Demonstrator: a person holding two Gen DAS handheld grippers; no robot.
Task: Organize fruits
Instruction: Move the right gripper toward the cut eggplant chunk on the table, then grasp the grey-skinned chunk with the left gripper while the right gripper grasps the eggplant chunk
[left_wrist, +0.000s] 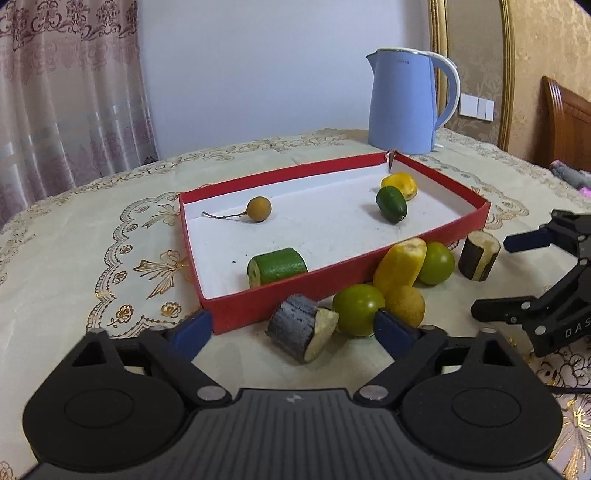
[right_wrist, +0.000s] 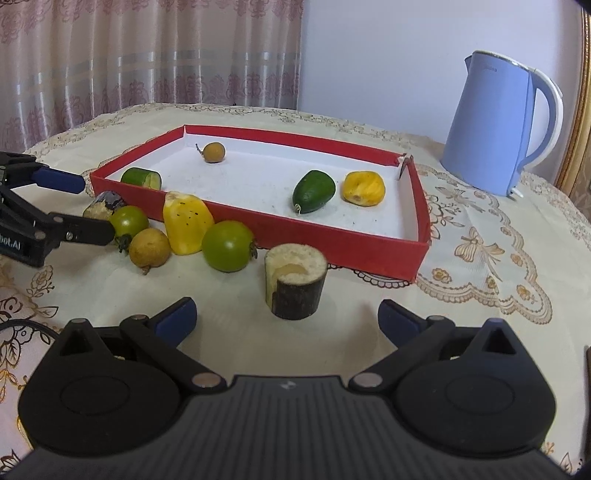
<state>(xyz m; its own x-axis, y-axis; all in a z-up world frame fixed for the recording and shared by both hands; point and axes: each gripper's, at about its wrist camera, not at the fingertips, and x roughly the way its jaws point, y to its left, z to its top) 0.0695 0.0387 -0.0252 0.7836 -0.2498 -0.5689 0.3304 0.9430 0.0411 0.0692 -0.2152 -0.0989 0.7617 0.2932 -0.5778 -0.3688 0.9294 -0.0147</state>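
Your left gripper (left_wrist: 293, 332) stood released, nothing pinched; the dark-skinned stub (left_wrist: 301, 332) lay on its side right btwn the blue pads w/ air on both sides. Right gripper (right_wrist: 286, 319) was also released & empty, w/ the upright stub (right_wrist: 296, 282) standing just ahead of its tips, slightly left of centre.

Red tray (left_wrist: 280, 295) sat just beyond the left tips. In it were a brown round fruit (left_wrist: 259, 208), a green cut piece (left_wrist: 277, 266), a dark green oval (left_wrist: 391, 204) and a yellow piece (left_wrist: 400, 184).

Still out on the cloth, ahead-right of the left claw: two green tomatoes (left_wrist: 358, 308) (left_wrist: 436, 263), a tan round fruit (left_wrist: 405, 305), a yellow chunk (left_wrist: 400, 264).

Handling, my guess:
- Stubs looked light, stiff, rough-skinned, so good grip. Take the lying one across the curved sides, mid-length; ends are cut flat & it could roll.
- Upright one: pinch the barrel low, else it tips.
- Tomatoes looked smooth, round, prob. slippery & squashy. Grab at the widest part, gentle squeeze.
- Yellow chunk looked soft; hold the long flanks.
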